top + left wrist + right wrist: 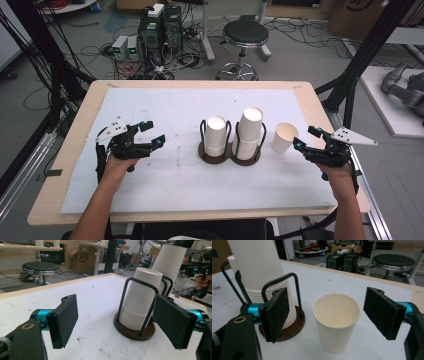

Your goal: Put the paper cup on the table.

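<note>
Table: your wooden table (75, 130) carries a white foam mat (165, 110); the high view shows the whole of it, with a black round stool (245, 34) and computer boxes (160, 30) on the floor beyond.
Cup holder: a dark brown double holder with black wire loops (231, 156) stands near the middle of the mat; the high view shows both wells side by side.
Taller stack: the well nearer your right hand holds a tall stack of upside-down white paper cups (249, 132); the right gripper view shows their stacked rims sitting in the well behind a wire loop.
Shorter stack: the other well holds a lower stack of upside-down white paper cups (216, 136); the left gripper view shows its ringed rims on the brown base, with the taller stack behind it.
Single cup: one white paper cup (336, 321) stands upright on the mat just beside the holder, mouth up; the right gripper view looks into it and it is empty inside.
Left gripper: your left gripper (152, 134) hovers over the mat well apart from the holder, jaws spread wide with nothing between them.
Right gripper: your right gripper (305, 139) sits just beside the single cup, jaws spread wide on either side of it without touching.
</note>
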`<state>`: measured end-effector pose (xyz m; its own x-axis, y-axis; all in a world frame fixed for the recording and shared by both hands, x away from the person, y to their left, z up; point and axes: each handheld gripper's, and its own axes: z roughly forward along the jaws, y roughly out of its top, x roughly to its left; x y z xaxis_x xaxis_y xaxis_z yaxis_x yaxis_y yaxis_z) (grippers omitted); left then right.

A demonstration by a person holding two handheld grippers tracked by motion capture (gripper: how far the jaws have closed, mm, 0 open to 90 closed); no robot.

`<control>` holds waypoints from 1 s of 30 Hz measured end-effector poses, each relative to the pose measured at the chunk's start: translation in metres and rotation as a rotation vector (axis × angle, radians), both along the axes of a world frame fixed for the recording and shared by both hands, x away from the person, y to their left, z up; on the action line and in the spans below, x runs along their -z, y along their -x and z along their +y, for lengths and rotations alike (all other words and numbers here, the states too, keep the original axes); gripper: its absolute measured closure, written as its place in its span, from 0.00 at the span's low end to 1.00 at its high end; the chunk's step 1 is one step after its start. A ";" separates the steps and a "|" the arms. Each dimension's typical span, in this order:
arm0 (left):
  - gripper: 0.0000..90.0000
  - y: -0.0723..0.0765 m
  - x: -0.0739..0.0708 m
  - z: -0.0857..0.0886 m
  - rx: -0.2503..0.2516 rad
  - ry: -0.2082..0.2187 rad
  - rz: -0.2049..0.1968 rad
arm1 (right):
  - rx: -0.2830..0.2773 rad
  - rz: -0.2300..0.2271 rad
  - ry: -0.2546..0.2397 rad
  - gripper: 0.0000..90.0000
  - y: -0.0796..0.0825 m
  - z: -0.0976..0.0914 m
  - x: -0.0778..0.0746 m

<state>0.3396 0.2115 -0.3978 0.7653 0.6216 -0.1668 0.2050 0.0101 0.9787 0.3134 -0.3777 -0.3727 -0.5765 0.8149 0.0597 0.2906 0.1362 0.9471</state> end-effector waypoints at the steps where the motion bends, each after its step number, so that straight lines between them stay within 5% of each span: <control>1: 0.23 0.000 0.000 0.001 -0.004 0.002 0.001 | -0.008 -0.007 0.004 0.24 0.000 0.002 -0.002; 9: 0.23 0.004 -0.004 0.003 -0.007 0.000 -0.011 | -0.042 -0.037 0.011 0.24 0.004 0.012 -0.015; 30: 0.23 0.009 -0.009 0.009 -0.018 0.013 -0.023 | -0.056 -0.018 0.011 0.24 0.006 0.020 -0.014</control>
